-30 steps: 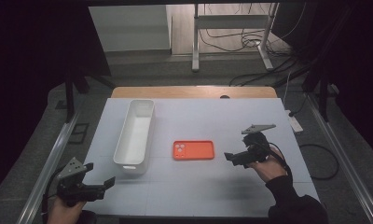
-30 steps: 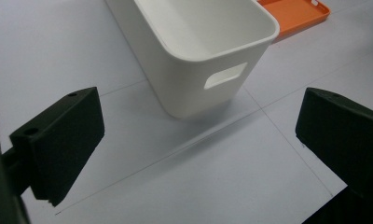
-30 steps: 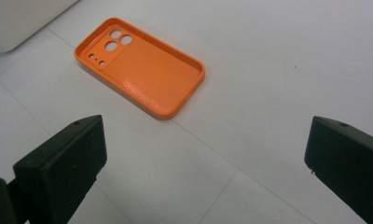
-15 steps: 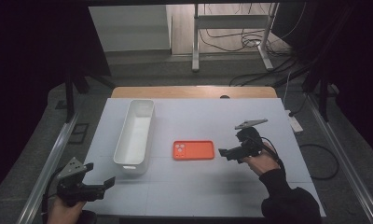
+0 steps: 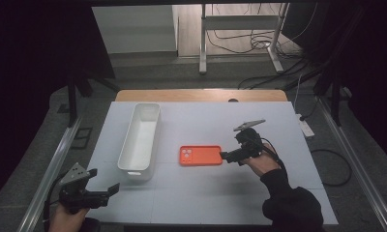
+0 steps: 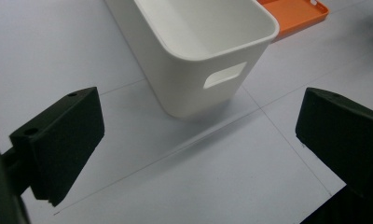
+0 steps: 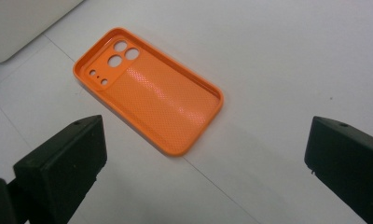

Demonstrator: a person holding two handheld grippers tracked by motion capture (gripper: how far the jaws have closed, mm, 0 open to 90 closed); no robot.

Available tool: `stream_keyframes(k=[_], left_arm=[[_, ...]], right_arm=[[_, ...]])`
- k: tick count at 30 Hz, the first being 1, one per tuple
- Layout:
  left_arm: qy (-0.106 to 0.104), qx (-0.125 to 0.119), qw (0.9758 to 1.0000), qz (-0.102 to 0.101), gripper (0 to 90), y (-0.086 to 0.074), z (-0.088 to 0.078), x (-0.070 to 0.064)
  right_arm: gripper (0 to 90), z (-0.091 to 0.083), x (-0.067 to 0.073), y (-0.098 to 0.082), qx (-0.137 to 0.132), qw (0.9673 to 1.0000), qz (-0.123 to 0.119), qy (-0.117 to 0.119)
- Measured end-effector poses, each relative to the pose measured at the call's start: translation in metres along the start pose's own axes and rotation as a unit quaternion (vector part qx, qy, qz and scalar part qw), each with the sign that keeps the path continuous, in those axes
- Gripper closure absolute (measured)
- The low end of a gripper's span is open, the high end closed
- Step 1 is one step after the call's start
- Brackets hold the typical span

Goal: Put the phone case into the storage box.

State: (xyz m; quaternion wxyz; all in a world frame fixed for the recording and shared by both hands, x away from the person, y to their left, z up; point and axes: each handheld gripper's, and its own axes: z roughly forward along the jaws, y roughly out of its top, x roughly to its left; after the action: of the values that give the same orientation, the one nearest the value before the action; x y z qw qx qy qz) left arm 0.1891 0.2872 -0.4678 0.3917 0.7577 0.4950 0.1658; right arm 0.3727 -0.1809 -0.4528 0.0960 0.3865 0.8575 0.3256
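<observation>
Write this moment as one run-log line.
right gripper: open, at case | left gripper: open, idle near bin | case: flat on table

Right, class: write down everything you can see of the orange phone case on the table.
The orange phone case is a thin shell, seemingly soft plastic or silicone, with rounded corners, a raised rim and a dotted inner surface. It lies flat, hollow side up and empty. One end has camera cut-outs: three large round holes and some smaller ones. It rests on the white table, right of the white bin. The right gripper is open at its near end; contact is unclear.

The orange phone case [image 5: 200, 155] lies flat, open side up, just beside the white bin [image 5: 140, 140].
</observation>
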Motion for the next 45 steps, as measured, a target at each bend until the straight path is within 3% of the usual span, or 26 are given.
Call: stream_keyframes(k=[17,27,30,33,34,38,39,42,45], left_arm=[[-0.001,0.002,1.0,0.001,1.9,0.0,0.0,0.0],[0.0,0.002,1.0,0.002,2.0,0.0,0.0,0.0],[0.0,0.003,1.0,0.003,2.0,0.0,0.0,0.0],[0.0,0.003,1.0,0.002,2.0,0.0,0.0,0.0],[0.0,0.003,1.0,0.002,2.0,0.0,0.0,0.0],[-0.001,0.003,1.0,0.003,2.0,0.0,0.0,0.0],[-0.001,0.003,1.0,0.003,2.0,0.0,0.0,0.0],[0.0,0.003,1.0,0.006,2.1,0.0,0.0,-0.001],[0.0,0.003,1.0,0.006,2.0,0.0,0.001,-0.001]], right_arm=[[0.0,0.024,0.013,0.018,0.026,0.9993,-0.025,-0.006],[2.2,0.038,0.019,0.027,0.046,0.9986,-0.027,0.004],[17.0,0.039,0.019,0.028,0.048,0.9984,-0.03,-0.006],[33.3,0.04,0.019,0.029,0.054,0.9978,-0.038,0.0],[33.3,0.04,0.019,0.029,0.054,0.9978,-0.038,0.0],[62.3,0.043,0.022,0.03,0.069,0.9962,-0.052,0.012],[62.3,0.043,0.022,0.03,0.069,0.9962,-0.052,0.012],[88.0,0.044,0.023,0.029,0.081,0.9948,-0.058,0.023],[89.4,0.045,0.023,0.029,0.08,0.9946,-0.06,0.027]])
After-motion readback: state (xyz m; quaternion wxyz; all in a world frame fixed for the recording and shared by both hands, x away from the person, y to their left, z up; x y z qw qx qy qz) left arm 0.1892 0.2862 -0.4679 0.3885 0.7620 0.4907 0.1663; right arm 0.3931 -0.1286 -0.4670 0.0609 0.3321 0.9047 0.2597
